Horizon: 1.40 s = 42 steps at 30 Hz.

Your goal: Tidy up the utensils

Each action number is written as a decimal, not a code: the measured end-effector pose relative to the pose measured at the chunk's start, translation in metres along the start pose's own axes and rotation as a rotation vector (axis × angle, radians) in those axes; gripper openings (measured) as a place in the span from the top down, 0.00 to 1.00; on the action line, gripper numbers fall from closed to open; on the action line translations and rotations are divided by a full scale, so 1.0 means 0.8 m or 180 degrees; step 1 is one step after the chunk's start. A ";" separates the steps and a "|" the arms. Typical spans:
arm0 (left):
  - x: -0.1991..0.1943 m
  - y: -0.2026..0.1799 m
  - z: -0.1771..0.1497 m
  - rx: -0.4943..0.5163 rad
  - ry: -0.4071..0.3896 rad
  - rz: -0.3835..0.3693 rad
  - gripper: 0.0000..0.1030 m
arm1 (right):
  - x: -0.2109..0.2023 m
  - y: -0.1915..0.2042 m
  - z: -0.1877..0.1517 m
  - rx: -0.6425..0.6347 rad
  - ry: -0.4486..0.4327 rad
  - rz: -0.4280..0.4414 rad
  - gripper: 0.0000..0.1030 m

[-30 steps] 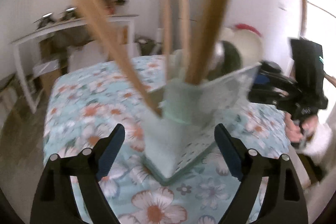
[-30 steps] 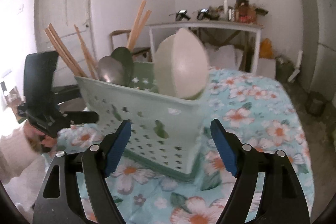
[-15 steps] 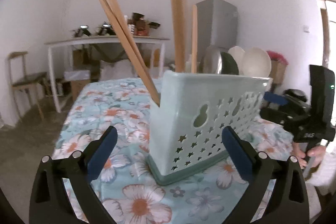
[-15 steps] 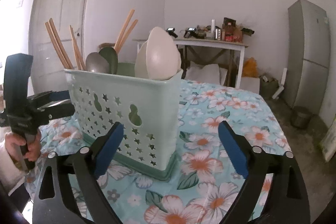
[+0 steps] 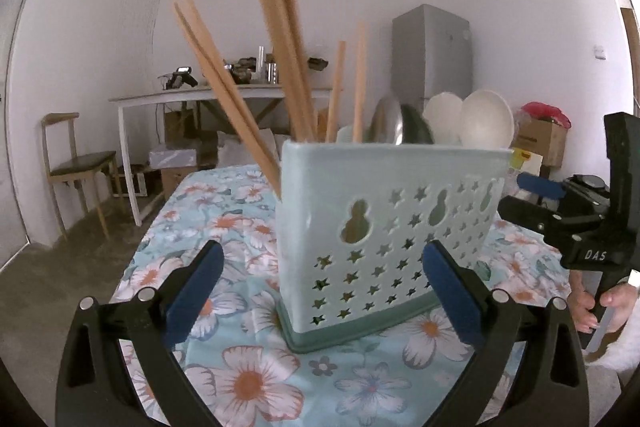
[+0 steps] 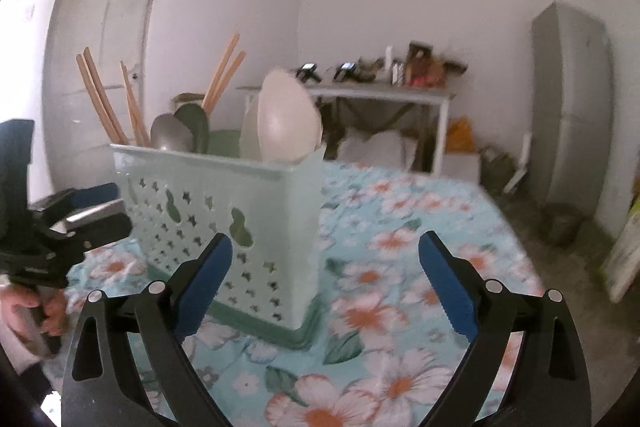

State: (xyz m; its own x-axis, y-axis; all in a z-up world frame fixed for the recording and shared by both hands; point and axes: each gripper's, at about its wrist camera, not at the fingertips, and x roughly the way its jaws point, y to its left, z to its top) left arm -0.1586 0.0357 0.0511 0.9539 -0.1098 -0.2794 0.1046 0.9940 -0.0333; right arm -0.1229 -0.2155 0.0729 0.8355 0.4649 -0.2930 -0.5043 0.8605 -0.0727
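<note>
A pale green perforated utensil basket (image 5: 400,219) stands upright on the flowered tablecloth (image 5: 240,379). It holds several wooden chopsticks (image 5: 280,47) at one end, a metal spoon (image 5: 386,123) and a dark one in the middle, and white spoons (image 5: 486,123) at the other. My left gripper (image 5: 324,291) is open just in front of the chopstick end, pads clear of the walls. My right gripper (image 6: 324,283) is open in front of the white spoon (image 6: 286,119) end of the basket (image 6: 224,195), touching nothing. Each gripper shows in the other's view: the right gripper (image 5: 528,199) and the left gripper (image 6: 106,209).
Behind the table stand a white side table (image 5: 180,97) with clutter, a wooden chair (image 5: 76,163), a grey fridge (image 6: 572,107) and cardboard boxes (image 5: 540,143). A door (image 6: 112,47) is at the left in the right wrist view. A hand (image 5: 600,307) holds the right gripper's handle.
Both grippers' jaws have spread wider and drawn back from the basket. The basket, close and tilted in the left view before, now stands upright on the cloth, apart from both.
</note>
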 end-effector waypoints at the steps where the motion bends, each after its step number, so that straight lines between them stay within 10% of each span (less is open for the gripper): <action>1: 0.000 -0.004 0.002 0.0004 0.0002 0.0008 0.05 | -0.001 0.004 0.002 -0.0066 -0.0014 -0.0063 0.12; 42: 0.013 -0.036 -0.006 0.0193 0.0021 0.0220 0.05 | 0.016 -0.016 -0.012 0.0266 0.0239 0.0018 0.09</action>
State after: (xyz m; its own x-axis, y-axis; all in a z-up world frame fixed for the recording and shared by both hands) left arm -0.1531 0.0063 0.0444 0.9576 -0.0408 -0.2852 0.0557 0.9975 0.0443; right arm -0.1076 -0.2222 0.0609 0.8124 0.4556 -0.3639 -0.4864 0.8737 0.0079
